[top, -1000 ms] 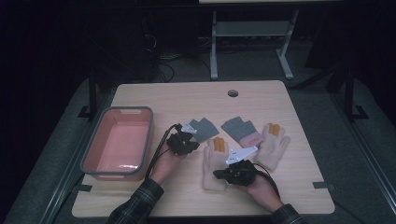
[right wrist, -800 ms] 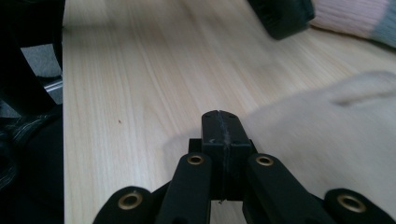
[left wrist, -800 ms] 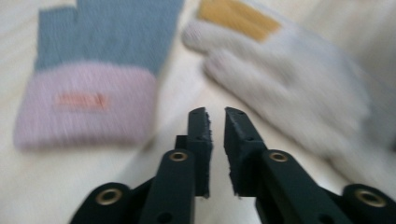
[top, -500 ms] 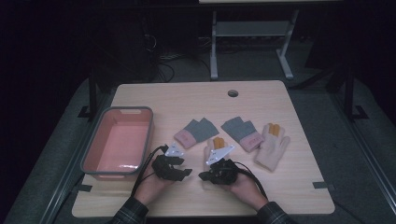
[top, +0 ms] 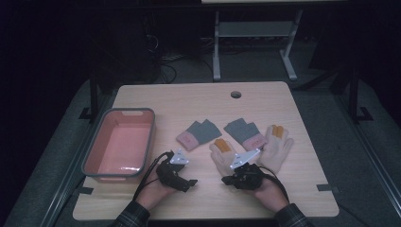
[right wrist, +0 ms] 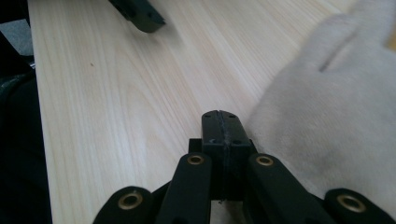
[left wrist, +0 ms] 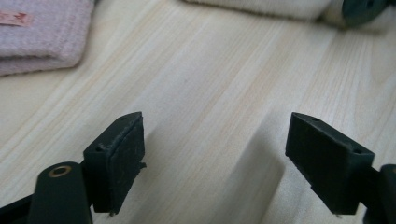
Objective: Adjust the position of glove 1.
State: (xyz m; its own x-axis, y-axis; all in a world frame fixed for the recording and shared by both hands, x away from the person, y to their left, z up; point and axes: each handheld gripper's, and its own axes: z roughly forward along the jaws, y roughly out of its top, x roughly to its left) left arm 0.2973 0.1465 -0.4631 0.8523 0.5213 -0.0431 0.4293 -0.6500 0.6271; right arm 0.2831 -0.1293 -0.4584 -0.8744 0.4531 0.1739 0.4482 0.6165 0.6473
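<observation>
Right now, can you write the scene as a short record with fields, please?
table: light wood
bin: pink, grey rim, at table's left
socks: four lying flat; two grey with pink cuffs, two cream with orange tips
left gripper: jaws open over bare wood, holding nothing
right gripper: jaws shut, empty, beside a cream sock

Cream mitten [top: 222,158] flat on table [top: 293,194]

Left gripper [left wrist: 215,154] with jaws spread wide over bare pale wooden table [left wrist: 201,93]; a pink knitted cuff [left wrist: 42,32] lies at upper left, cream fabric [left wrist: 266,5] along the top.
</observation>
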